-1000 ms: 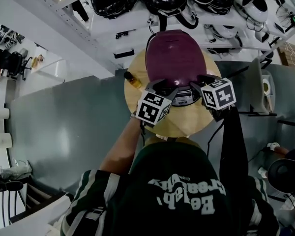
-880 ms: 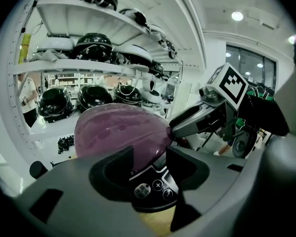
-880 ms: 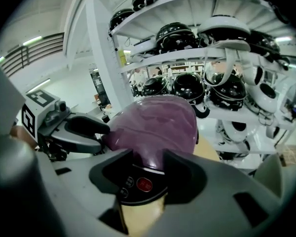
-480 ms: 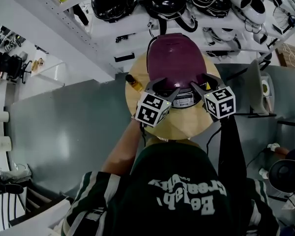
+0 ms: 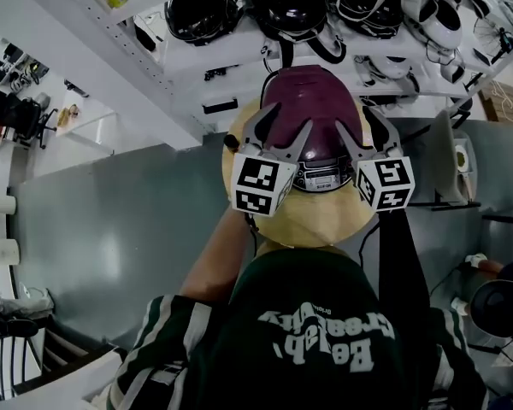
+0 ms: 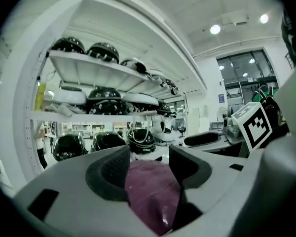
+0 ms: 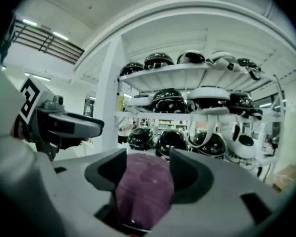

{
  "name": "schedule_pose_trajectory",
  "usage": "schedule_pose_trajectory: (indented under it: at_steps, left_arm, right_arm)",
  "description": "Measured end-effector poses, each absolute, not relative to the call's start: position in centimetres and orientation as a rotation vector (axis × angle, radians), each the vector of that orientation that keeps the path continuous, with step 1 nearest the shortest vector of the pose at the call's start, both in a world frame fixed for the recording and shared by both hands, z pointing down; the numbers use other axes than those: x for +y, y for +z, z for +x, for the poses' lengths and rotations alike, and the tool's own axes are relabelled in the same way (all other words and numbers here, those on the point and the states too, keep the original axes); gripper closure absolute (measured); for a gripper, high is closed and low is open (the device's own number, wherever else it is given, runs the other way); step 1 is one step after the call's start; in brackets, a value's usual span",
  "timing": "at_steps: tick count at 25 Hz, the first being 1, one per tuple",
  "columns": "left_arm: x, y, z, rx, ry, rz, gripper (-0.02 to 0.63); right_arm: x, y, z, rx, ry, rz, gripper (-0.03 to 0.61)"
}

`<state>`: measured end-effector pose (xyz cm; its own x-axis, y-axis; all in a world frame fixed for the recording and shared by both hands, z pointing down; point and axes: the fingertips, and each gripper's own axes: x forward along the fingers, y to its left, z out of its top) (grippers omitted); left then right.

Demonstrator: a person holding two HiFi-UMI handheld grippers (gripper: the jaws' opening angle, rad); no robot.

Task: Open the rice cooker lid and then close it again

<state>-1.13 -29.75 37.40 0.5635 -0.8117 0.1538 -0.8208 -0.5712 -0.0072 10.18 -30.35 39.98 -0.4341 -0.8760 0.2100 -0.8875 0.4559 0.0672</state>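
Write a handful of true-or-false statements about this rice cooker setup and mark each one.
1. The rice cooker has a purple lid. True.
2. The rice cooker stands on a square metal table. False: the table is round and wooden.
3. Both grippers are open. True: the left gripper and right gripper have just been opening. The lid shows between their fingers without being gripped.
4. The shelves behind hold stacked plates. False: the shelves hold helmets.
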Motion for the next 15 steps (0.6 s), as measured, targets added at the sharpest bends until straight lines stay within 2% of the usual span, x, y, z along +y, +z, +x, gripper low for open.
schedule_pose_trajectory:
  at_steps: [6,15]
  left_arm:
    - [-30.2,32.1,-1.9,-1.570,0.092,2.826,0.368]
    - [-29.8,30.7,-2.0,-1.567,0.058,2.883,0.368]
  right_arm:
    - [-30.3,35.9,10.7,-2.517,-0.089,1.626,0.281]
    - [-29.8,35.1,10.2,-2.522,-0.167,1.630,0.270]
